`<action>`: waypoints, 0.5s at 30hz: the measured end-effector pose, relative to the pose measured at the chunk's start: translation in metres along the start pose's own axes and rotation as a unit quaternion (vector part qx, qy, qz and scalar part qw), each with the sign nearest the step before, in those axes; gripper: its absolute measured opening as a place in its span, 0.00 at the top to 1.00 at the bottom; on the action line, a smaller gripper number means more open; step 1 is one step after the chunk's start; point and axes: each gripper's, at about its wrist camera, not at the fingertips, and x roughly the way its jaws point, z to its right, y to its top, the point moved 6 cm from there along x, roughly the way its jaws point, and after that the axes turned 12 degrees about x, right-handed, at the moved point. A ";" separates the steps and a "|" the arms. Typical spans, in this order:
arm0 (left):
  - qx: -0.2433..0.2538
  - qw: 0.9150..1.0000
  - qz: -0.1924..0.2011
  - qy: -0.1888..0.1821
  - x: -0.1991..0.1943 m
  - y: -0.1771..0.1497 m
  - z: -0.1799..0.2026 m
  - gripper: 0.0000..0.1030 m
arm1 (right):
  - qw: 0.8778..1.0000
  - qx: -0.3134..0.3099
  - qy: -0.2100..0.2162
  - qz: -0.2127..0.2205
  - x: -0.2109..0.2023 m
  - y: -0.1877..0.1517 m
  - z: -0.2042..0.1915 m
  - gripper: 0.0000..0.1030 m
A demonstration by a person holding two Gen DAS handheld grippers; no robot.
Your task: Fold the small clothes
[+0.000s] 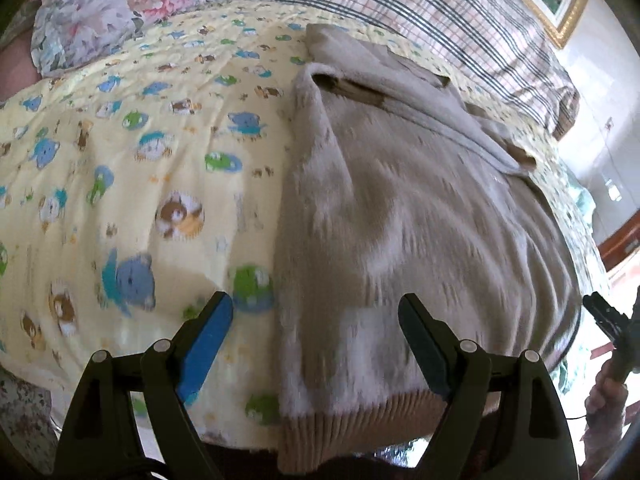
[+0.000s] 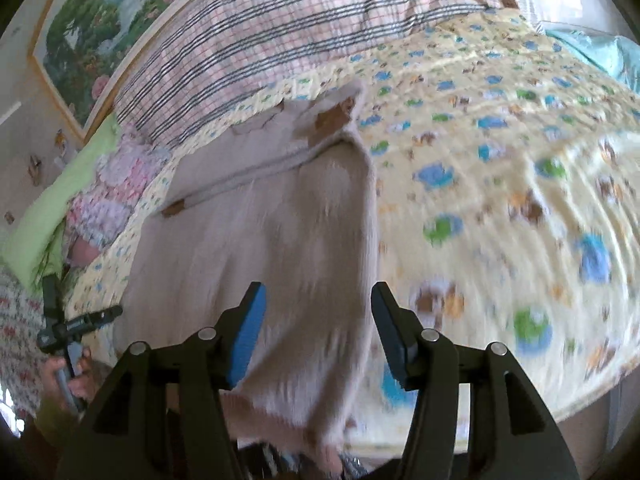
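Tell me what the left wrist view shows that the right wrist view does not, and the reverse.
Only the left wrist view shows the ribbed tan hem of the beige sweater clearly, and the left hand-held gripper open over the sweater's edge.

Only the right wrist view shows the turquoise fabric at the far edge, the green pillow, and the right hand-held gripper open above the sweater.

Both show the sweater lying on the yellow animal-print blanket, the plaid bedding and the framed painting.
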 end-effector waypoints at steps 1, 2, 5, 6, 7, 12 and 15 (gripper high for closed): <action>0.003 1.000 -0.001 -0.001 -0.002 -0.005 0.001 0.17 | 1.000 -0.002 0.001 -0.005 -0.001 -0.007 0.002 0.46; 0.005 1.000 -0.003 -0.003 -0.002 -0.007 0.001 0.17 | 1.000 -0.002 0.004 -0.010 -0.002 -0.014 0.003 0.46; 0.005 1.000 -0.007 -0.011 -0.004 -0.018 0.002 0.17 | 1.000 -0.003 0.012 -0.024 -0.002 -0.030 0.005 0.46; 0.004 1.000 -0.008 -0.014 -0.005 -0.021 0.002 0.16 | 1.000 -0.006 0.013 -0.027 -0.002 -0.033 0.005 0.46; 0.004 1.000 -0.008 -0.016 -0.005 -0.024 0.003 0.16 | 0.999 -0.010 0.014 -0.030 -0.002 -0.037 0.005 0.46; 0.004 1.000 -0.010 -0.028 -0.004 -0.038 0.008 0.16 | 0.999 -0.018 0.027 -0.043 -0.004 -0.048 0.007 0.46; 0.011 0.999 -0.007 -0.038 -0.003 -0.043 0.014 0.16 | 0.997 -0.022 0.038 -0.061 -0.001 -0.058 0.009 0.46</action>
